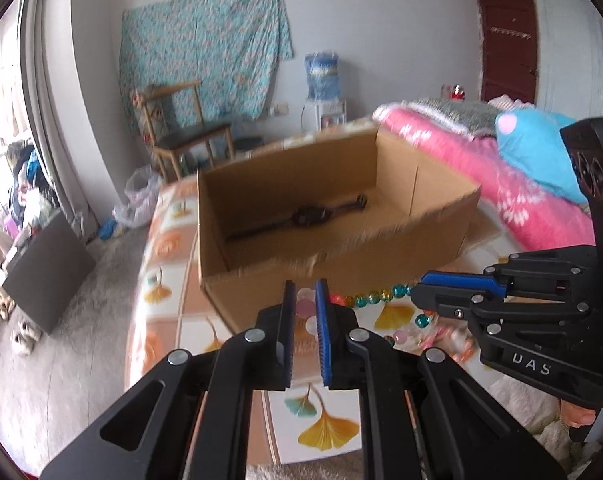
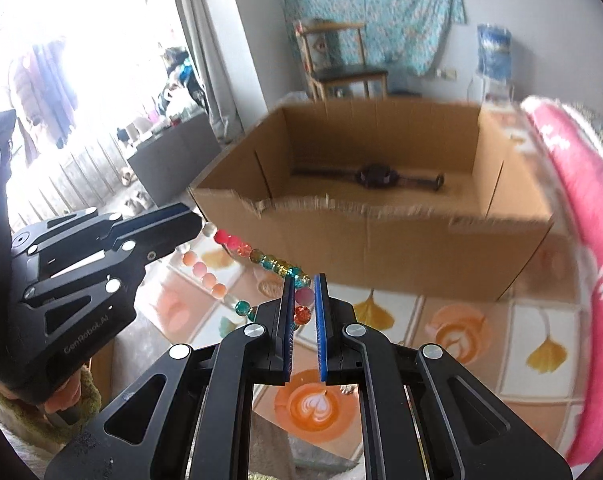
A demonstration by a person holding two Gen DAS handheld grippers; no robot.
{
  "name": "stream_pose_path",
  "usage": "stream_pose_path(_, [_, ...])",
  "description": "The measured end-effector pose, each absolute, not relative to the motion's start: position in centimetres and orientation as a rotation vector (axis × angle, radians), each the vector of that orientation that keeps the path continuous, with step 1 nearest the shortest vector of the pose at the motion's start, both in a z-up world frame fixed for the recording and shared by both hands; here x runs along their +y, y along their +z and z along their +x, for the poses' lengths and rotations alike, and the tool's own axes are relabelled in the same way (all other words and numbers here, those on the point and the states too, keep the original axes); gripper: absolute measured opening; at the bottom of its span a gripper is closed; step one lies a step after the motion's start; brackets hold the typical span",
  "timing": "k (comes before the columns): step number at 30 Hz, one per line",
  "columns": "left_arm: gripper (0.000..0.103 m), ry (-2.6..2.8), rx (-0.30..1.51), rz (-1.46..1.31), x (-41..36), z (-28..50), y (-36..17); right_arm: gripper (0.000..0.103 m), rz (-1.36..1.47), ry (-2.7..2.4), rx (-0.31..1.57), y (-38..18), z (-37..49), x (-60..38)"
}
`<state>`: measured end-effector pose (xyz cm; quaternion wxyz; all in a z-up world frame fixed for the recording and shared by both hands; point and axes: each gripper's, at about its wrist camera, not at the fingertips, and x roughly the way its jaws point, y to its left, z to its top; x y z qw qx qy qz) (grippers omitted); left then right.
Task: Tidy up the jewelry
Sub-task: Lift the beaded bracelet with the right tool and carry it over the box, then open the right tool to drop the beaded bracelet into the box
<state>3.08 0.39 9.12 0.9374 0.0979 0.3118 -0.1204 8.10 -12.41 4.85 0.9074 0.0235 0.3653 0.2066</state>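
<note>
1. A string of round glass beads in pink, red, teal and yellow (image 2: 261, 258) is hanging stretched between two black grippers, above a table covered with a cloth printed with orange cups and yellow ginkgo leaves (image 2: 481, 332).
2. The left gripper (image 1: 304, 286) is clenching pale pink beads at one end of the string between its blue pads.
3. The right gripper (image 2: 302, 280) is clenching the other end, with pink and red beads showing between its nearly closed fingers.
4. An open brown cardboard box (image 1: 421, 216) is standing on the table just beyond the beads.
5. A dark wristwatch with its strap laid out flat (image 1: 305, 216) is lying on the box floor.
6. A bright pink blanket (image 1: 521, 192) is lying to the right of the box.
</note>
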Motion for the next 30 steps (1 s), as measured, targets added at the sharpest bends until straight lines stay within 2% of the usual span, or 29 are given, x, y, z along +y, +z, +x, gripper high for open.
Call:
stream_pose_path(7, [0.010,-0.278,0.490,0.227,-0.3,4.3,14.7,0.008,-0.039,0.472,0.583,10.6,9.3,-12.7])
stream_pose_path(12, [0.010,-0.289,0.483,0.237,0.1,8.3,16.5,0.008,-0.092,0.503,0.567,12.6,13.4,-12.3])
stream_pose_path(17, [0.010,-0.288,0.595,0.254,0.7,14.2,14.9,0.008,-0.060,0.592,0.754,11.1,20.8,-11.3])
stream_pose_path(22, [0.010,-0.273,0.780,0.280,1.7,20.9,10.9,0.008,-0.024,0.652,0.986,7.1,27.1,-9.3])
stream_pose_path(30, [0.010,-0.264,0.933,0.421,1.5,26.2,7.0,0.008,0.032,0.711,1.234,2.5,31.5,-6.9])
